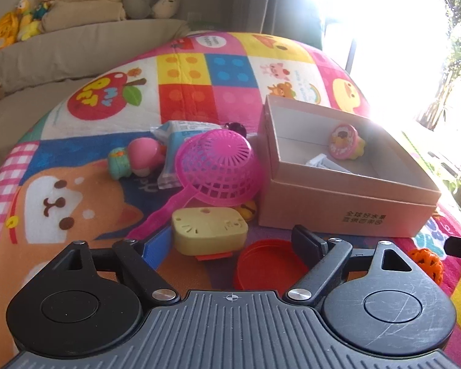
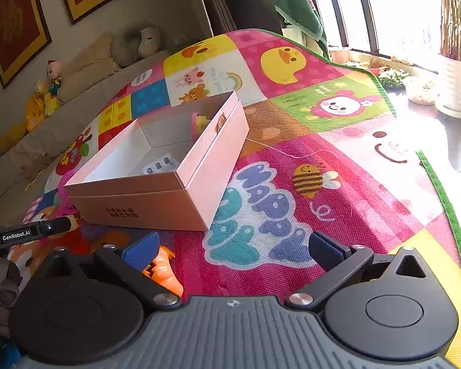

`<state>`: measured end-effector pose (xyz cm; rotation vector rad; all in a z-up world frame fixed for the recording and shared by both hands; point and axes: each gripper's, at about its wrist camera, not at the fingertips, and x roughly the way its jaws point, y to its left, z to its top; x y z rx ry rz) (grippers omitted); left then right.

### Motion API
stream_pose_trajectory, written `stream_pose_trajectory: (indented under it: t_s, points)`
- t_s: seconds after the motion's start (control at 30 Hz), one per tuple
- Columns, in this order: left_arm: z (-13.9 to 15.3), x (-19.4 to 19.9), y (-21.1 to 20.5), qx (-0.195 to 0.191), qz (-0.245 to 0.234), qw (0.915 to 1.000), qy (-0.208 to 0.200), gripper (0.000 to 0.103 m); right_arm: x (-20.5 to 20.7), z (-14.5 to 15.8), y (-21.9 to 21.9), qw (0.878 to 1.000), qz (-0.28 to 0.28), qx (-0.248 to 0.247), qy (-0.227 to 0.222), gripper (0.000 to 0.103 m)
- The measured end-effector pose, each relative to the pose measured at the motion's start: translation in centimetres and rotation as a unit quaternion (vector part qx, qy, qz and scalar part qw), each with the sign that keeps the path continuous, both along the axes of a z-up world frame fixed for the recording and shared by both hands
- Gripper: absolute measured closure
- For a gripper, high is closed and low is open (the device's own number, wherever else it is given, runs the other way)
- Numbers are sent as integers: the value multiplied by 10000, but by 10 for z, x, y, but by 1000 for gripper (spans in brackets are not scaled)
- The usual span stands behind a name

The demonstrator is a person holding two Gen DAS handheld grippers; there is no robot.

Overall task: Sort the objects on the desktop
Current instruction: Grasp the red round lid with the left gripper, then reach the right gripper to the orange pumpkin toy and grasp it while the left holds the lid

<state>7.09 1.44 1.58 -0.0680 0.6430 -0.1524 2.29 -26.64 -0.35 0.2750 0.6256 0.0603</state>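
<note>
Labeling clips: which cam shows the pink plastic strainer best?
Left wrist view: the pink plastic mesh strainer lies upside down beside the open cardboard box, bowl and handle fully visible. Right wrist view shows only a pink sliver past the box's left corner.

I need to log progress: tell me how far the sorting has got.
Early stage. Done: a round pink toy and a small white packet lie in the cardboard box. In hand: nothing; the left claw and right claw are both open. Left on the mat: pink strainer, yellow case, red lid, orange ball, mushroom toy.
</note>
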Motion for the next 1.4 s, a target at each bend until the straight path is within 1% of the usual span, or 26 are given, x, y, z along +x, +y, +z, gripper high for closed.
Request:
stream_pose_trajectory:
  t_s: [0.07,0.17,0.27,0.37,0.47,0.5,0.6,0.7,0.83,0.97,1.07,1.13,1.17,1.2,1.27,1.33,1.4]
  points:
    - [-2,-10,-10,86,-241,9997,-10,8,-2,1,7,9997,126,-174,-104,0]
    - [-5,-20,-25,176,-550,9983,28,8,-5,3,16,9983,358,-420,-204,0]
    - [-9,-22,-36,167,-752,9970,77,8,-4,3,26,9956,748,-553,-136,0]
    - [-12,-21,-44,139,-915,9956,134,8,-1,1,32,9931,1028,-561,72,0]
    - [-11,-22,-49,-55,-1200,9926,179,8,5,-3,28,9943,936,-414,312,0]
    - [-11,-22,-50,-70,-1216,9924,180,8,6,-4,25,9948,916,-303,333,0]
    - [-13,-19,-54,160,-982,9949,176,8,5,-5,22,9951,909,-215,316,0]
    - [-15,-13,-54,261,-761,9964,271,8,6,-5,23,9948,925,-245,340,0]
    - [-16,-14,-55,356,-721,9965,233,7,7,-4,27,9939,958,-399,367,0]
    - [-16,-20,-58,454,-729,9961,192,7,7,-4,35,9918,990,-685,423,0]
    - [-17,-25,-55,345,-699,9968,195,5,7,-5,47,9878,979,-1107,490,0]
    - [-16,-27,-50,240,-609,9977,203,4,6,-5,58,9841,929,-1423,525,0]
    - [-16,-27,-47,168,-548,9981,215,3,6,-4,62,9829,910,-1501,564,0]
    - [-16,-28,-45,101,-494,9985,219,3,7,-4,65,9829,885,-1480,640,0]
    - [-16,-28,-39,-20,-382,9990,246,3,8,-1,70,9850,931,-1246,750,0]
    - [-15,-29,-35,-90,-310,9992,246,3,8,1,72,9870,1013,-1041,683,0]
    - [-15,-32,-34,-110,-296,9992,233,2,9,2,74,9886,935,-978,659,0]
